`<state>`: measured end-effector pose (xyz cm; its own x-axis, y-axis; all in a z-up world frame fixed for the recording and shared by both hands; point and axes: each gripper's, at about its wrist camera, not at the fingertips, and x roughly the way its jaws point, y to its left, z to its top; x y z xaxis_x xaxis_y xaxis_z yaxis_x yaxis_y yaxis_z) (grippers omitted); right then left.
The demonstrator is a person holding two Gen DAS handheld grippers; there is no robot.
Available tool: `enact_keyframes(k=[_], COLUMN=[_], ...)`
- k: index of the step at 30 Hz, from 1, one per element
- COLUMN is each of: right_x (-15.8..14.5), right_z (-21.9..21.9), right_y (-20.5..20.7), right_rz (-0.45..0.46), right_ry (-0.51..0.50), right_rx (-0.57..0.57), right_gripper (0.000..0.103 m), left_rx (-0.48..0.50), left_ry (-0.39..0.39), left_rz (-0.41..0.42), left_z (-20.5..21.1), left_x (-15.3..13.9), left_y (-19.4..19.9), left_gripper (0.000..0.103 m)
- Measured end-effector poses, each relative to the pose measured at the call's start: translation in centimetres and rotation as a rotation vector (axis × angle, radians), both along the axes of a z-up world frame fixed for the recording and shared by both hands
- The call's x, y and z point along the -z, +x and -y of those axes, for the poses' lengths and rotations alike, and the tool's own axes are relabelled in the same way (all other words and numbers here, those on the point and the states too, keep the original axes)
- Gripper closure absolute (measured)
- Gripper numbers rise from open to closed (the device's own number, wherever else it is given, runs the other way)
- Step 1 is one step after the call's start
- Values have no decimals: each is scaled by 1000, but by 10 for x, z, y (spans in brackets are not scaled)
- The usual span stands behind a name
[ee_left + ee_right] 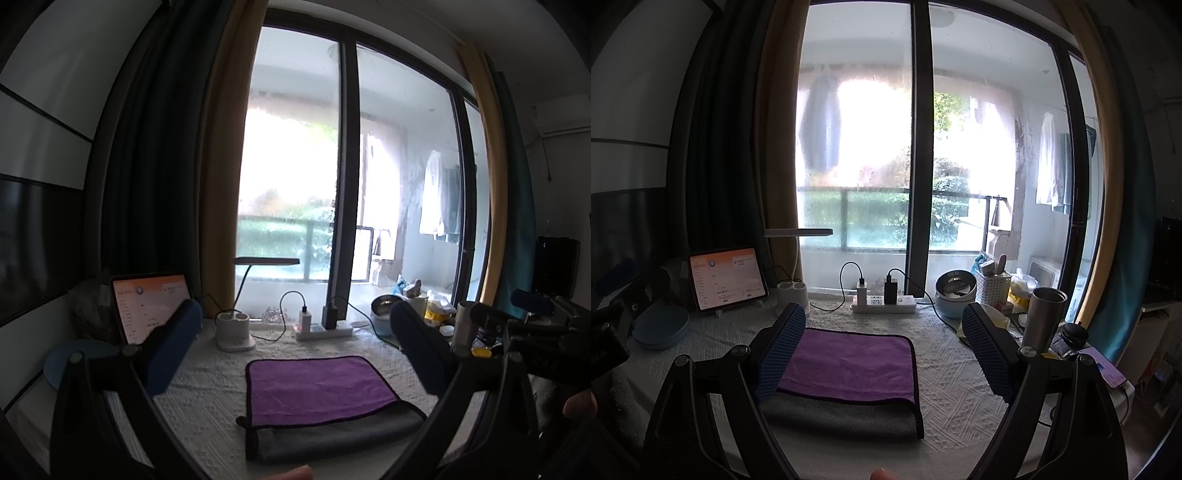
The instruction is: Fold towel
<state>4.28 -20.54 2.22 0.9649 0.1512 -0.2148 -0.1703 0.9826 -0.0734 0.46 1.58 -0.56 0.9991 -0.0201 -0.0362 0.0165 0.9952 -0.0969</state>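
Observation:
A purple towel (317, 391) with a grey underside lies folded on the white tablecloth (207, 398); the purple layer is folded over, leaving a grey strip along the near edge. It also shows in the right wrist view (849, 365). My left gripper (295, 343) is open and empty, held above the towel's far edge. My right gripper (884, 343) is open and empty, above the towel's right part; its left finger (783, 343) overlaps the towel's left side in view.
At the table's back stand a lit tablet (726, 277), a white lamp base (792, 291), a power strip with chargers (884, 301), a bowl (955, 291), a white basket (991, 282) and a steel tumbler (1043, 317). A blue disc (661, 326) lies left; a phone (1102, 365) right.

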Motion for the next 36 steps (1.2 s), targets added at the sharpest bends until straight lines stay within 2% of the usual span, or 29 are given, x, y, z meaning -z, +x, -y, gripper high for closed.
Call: enact_keyframes(k=[21,29,36], right_x=[6,22,52], right_z=[8,9,11], right_y=[2,16,48], right_rz=[-15,-71,-186], right_ry=[2,0,-1], right_rx=[9,6,5], right_gripper=[14,14,14], left_rx=[4,18,33], left_ry=[3,7,28], left_rz=[-15,-83,-212], left_z=[1,9,16], left_x=[5,21,44], left_y=[1,11,40], left_gripper=[0,0,0])
